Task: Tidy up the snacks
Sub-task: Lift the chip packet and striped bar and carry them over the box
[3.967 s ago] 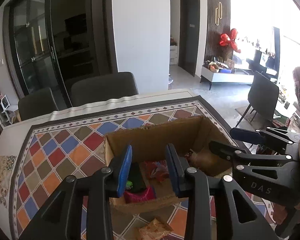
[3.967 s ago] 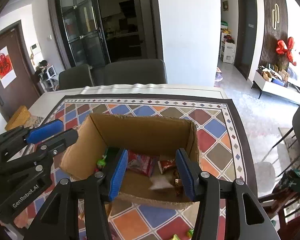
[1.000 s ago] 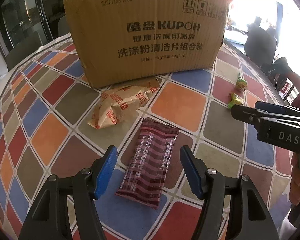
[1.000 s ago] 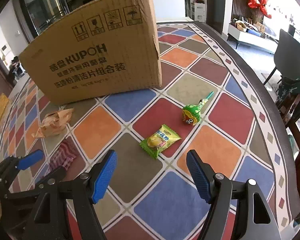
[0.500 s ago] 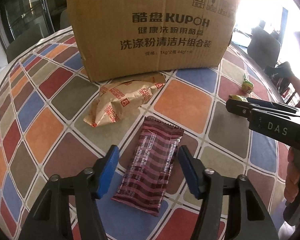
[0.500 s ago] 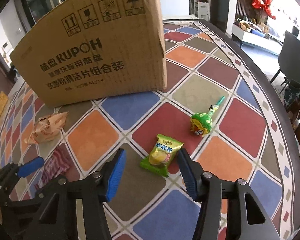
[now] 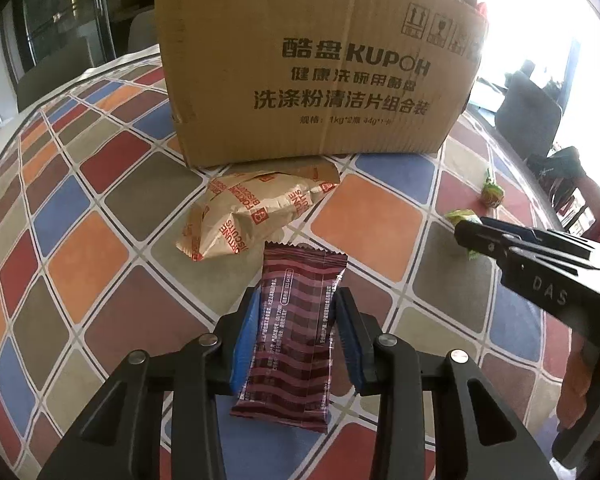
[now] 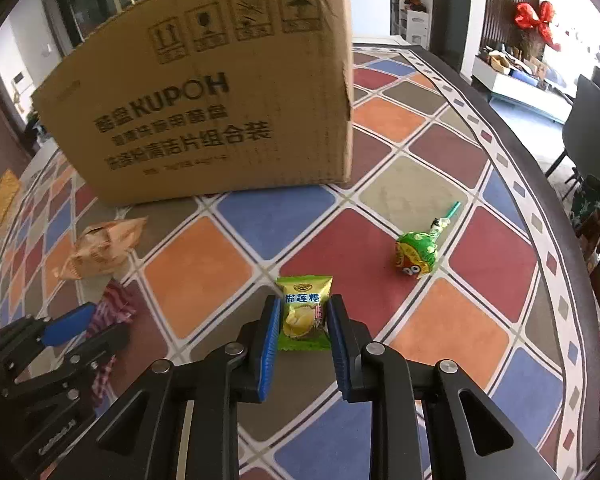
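A maroon striped snack bar [image 7: 296, 320] lies on the table in front of the cardboard box [image 7: 320, 60]. My left gripper [image 7: 298, 300] is closing on it, and both blue pads touch the wrapper's long sides. In the right wrist view, a small green durian candy packet [image 8: 304, 316] sits between the pads of my right gripper [image 8: 304, 304], which is shut on it. The box [image 8: 204, 92] stands upright behind both; its inside is hidden from here.
A tan biscuit packet [image 7: 252, 212] lies against the box's foot, just beyond the bar. A green lollipop [image 8: 416, 252] lies to the right of the candy. The chequered tablecloth [image 8: 440, 332] ends at a dark border on the right, with chairs [image 8: 596, 136] beyond.
Both grippers came down from over the open box to the table in front of it. Over the last second both pairs of jaws narrowed onto their packets, the bar and the candy.
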Tool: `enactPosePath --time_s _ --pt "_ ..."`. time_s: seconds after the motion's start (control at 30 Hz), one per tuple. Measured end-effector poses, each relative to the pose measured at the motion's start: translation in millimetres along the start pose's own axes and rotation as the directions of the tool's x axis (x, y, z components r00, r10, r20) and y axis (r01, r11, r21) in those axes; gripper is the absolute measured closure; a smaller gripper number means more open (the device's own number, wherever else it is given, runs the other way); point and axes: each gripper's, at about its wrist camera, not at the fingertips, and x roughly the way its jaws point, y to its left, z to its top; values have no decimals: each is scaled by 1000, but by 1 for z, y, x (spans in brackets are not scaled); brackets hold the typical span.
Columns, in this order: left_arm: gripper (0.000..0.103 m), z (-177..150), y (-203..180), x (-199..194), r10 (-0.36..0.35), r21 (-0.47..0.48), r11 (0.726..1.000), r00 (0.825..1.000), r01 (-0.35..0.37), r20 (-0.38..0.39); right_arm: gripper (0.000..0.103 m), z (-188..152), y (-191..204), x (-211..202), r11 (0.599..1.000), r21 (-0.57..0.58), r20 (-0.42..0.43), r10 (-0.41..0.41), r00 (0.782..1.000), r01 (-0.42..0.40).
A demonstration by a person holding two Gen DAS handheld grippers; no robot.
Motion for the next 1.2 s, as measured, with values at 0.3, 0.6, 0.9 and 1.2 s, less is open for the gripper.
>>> enactPosePath --time_s 0.3,0.6,0.9,1.2 --pt "65 5 -8 -24 -33 -4 999 998 34 48 78 -1 11 -24 999 -23 43 51 998 -50" --pt "66 17 -14 -62 -45 6 999 988 45 145 78 5 15 -49 995 -40 100 91 991 -88" --pt "65 36 -16 -94 -31 28 999 971 25 237 78 19 21 -75 992 -66 174 117 978 -107" --pt "65 66 -15 -120 -20 43 999 947 6 319 78 41 25 -97 990 -94 246 127 961 -107"
